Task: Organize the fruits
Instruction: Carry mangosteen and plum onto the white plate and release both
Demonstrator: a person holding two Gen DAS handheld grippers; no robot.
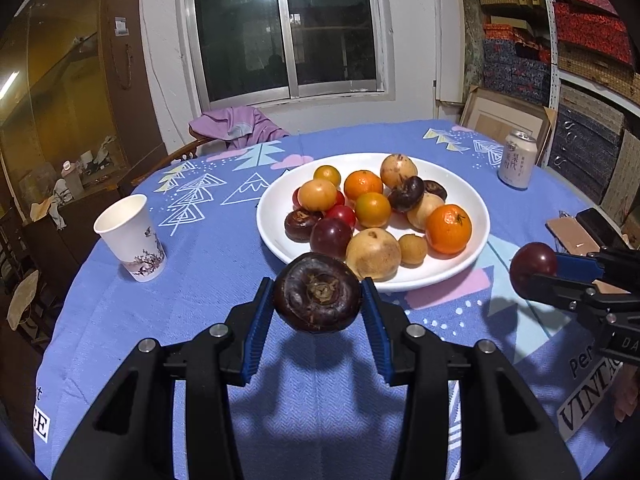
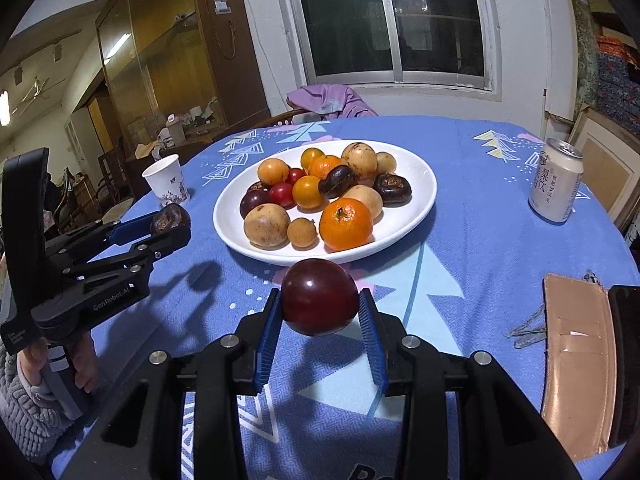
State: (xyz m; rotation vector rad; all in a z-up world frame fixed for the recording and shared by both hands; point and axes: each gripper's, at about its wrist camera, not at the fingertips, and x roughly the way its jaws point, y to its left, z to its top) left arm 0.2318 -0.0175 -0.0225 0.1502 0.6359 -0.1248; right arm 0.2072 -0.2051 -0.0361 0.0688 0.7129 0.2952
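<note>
- Left gripper (image 1: pixel 318 298): jaws narrowed onto dark brown water chestnut (image 1: pixel 318 292), blue pads pressing both sides; fruit held clear above tablecloth (image 1: pixel 192 280), just off near rim of white plate (image 1: pixel 272 216).
- Right gripper (image 2: pixel 319 300): clamped on dark red plum (image 2: pixel 319 296), lifted, just off plate's near rim.
- Plate at table centre, approx. 14 fruits.
- Paper cup (image 1: pixel 132 236) nr left edge; can (image 1: pixel 518 160) nr right edge.
</note>
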